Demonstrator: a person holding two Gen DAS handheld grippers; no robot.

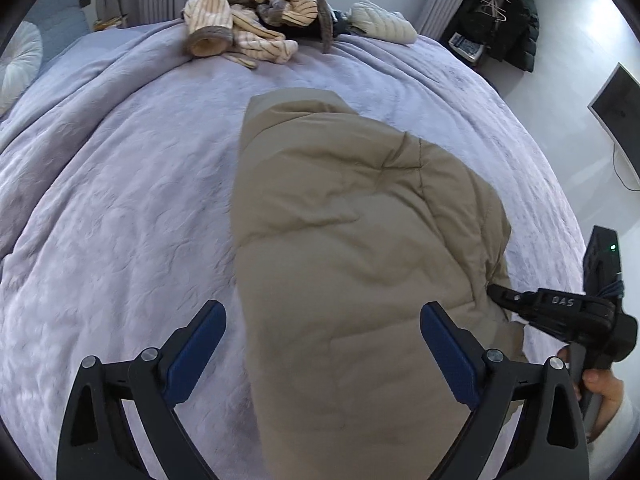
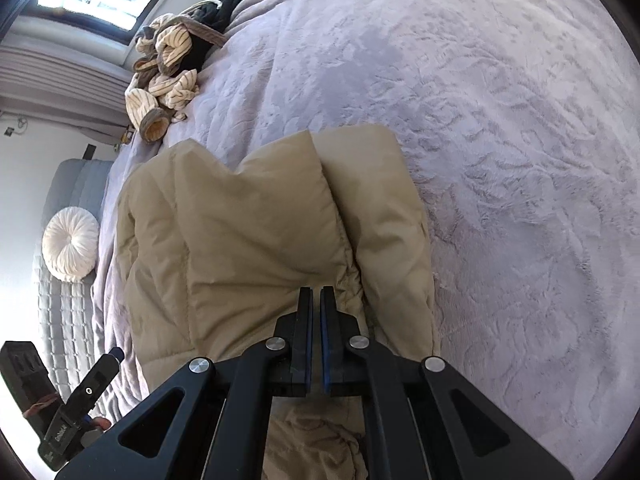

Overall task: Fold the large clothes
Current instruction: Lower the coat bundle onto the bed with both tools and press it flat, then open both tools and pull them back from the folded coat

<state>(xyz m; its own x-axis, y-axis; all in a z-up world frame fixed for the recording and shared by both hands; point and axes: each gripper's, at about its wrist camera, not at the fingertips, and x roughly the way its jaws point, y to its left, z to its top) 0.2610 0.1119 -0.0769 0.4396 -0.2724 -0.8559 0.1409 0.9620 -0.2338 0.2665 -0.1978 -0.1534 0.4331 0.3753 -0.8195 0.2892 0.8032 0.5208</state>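
A tan padded jacket (image 1: 340,220) lies folded into a long bundle on the lavender bedspread (image 1: 120,200). My left gripper (image 1: 323,306) hovers above its near end, open wide, blue pads (image 1: 192,356) astride the bundle and off the cloth. In the right wrist view the jacket (image 2: 248,232) shows two stacked folds. My right gripper (image 2: 316,290) is shut, only a hairline gap between the pads, and its tips sit against a gathered seam with no cloth visible between them. From the left wrist view the right gripper (image 1: 494,289) points into the jacket's right edge, held by a hand (image 1: 600,384).
A heap of cream striped clothes (image 1: 248,20) and a white quilted garment (image 1: 384,22) lie at the bed's far edge. A round white cushion (image 2: 71,249) rests against the grey headboard. Beyond the bed's right side hang dark coats (image 1: 508,12) and stands a monitor (image 1: 618,116).
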